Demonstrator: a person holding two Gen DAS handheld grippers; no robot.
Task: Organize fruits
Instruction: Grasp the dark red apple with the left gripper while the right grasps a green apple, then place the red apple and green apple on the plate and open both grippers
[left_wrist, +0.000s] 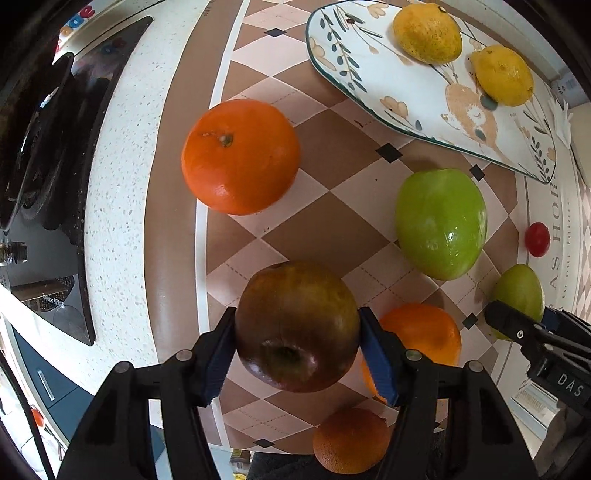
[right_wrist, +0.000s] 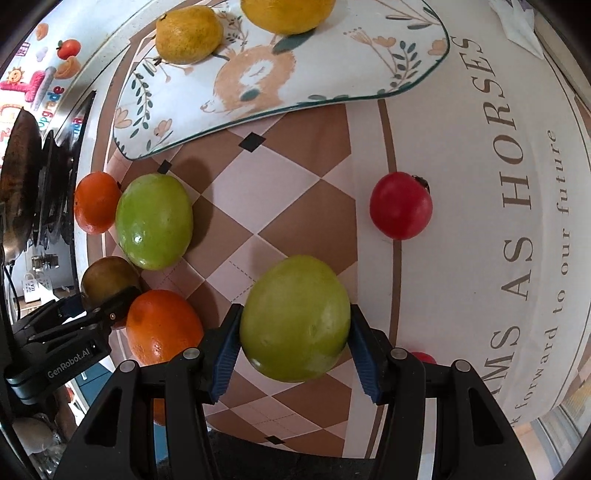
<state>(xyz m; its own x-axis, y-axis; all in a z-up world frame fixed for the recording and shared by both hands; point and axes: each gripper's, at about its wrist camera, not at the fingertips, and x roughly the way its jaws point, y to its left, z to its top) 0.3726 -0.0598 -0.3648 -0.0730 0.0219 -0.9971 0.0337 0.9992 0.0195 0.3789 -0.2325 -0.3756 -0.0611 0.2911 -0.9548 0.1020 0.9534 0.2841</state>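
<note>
While the left gripper (left_wrist: 297, 345) clamps its blue pads (left_wrist: 218, 363) against both flanks of a dark reddish-brown apple (left_wrist: 297, 326), the right gripper (right_wrist: 294, 341) does the same to a green apple (right_wrist: 294, 318) — each fruit is pinched squarely between the fingers, above the checkered brown-and-cream mat (left_wrist: 325, 229). Across the mat the rest of the fruit lies scattered: a big orange (left_wrist: 240, 157) sits off to the far left, a larger green apple (left_wrist: 441, 223) rests near the middle, and a second orange (left_wrist: 424, 332) lies just beside the left gripper's right finger. A third, rougher-skinned orange (left_wrist: 351, 439) shows at the near edge. Over on the lettered border of the mat, a small red tomato (right_wrist: 400, 205) stands well apart from the others. At the far side, the floral oval plate (right_wrist: 332, 74) carries two lemons — one (left_wrist: 426, 32) beside the other (left_wrist: 503, 75), close together but not clearly touching.
</note>
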